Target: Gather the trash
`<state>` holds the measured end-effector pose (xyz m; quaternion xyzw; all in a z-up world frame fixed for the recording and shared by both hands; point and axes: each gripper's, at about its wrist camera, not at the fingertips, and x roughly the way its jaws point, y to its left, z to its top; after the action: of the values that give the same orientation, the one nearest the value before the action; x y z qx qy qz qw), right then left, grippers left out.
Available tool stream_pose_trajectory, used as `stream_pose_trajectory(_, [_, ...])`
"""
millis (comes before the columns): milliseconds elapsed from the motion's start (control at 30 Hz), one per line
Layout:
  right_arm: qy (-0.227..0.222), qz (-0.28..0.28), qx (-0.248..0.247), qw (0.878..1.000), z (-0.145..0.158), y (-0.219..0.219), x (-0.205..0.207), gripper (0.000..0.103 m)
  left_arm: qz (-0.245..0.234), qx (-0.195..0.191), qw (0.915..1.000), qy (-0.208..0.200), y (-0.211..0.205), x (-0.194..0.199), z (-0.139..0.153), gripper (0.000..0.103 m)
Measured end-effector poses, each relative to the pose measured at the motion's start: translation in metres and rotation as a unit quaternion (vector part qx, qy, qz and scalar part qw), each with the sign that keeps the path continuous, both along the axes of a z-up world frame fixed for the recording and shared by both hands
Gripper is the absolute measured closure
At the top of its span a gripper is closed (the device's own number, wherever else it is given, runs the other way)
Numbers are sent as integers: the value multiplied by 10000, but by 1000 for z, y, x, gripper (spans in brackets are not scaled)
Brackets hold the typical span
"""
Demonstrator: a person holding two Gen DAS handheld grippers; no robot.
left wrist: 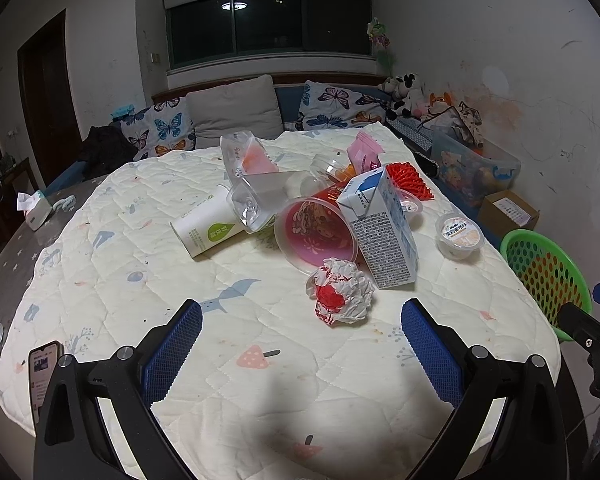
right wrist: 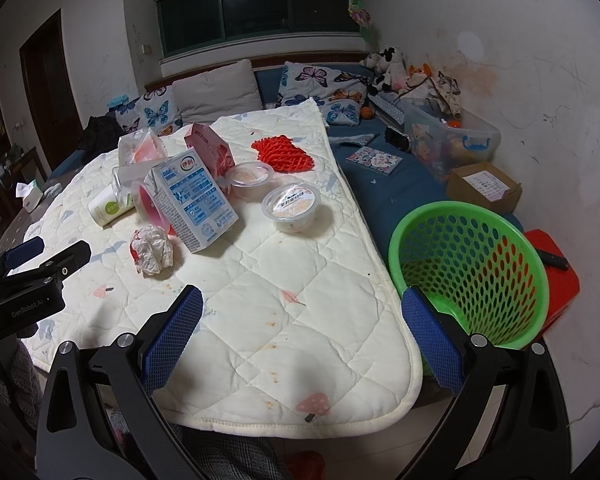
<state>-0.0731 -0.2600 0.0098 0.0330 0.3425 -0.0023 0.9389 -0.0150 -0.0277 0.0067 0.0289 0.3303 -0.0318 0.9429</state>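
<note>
Quilted padding (left wrist: 260, 380) printed with whales and mushrooms covers the bench, and the trash lies heaped toward its far middle. Just off the bench's right edge stands a green perforated basket (right wrist: 472, 264), with nothing visible inside. A blue-and-white milk carton (left wrist: 384, 232) leans against a tipped red-lined cup (left wrist: 312, 236), with a white paper cup (left wrist: 208, 226) lying on its side to the left. A sealed pudding cup (left wrist: 459, 236) sits apart on the right. Nearest of all is a crumpled red-and-white wrapper (left wrist: 338, 290). The left gripper (left wrist: 302, 360) and the right gripper (right wrist: 302, 344) both hover spread wide, holding nothing.
</note>
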Motion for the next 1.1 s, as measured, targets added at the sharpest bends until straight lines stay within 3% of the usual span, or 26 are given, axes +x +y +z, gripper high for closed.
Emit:
stream_pose_trajectory(667, [84,97,34,9999,-5,4,11,5,6,-50,10000,63,-6,3,0,6])
stream_pose_trajectory(1100, [107,269,52,9996,-9,7,28,6,43,-193,9997,161,17,17,0,6])
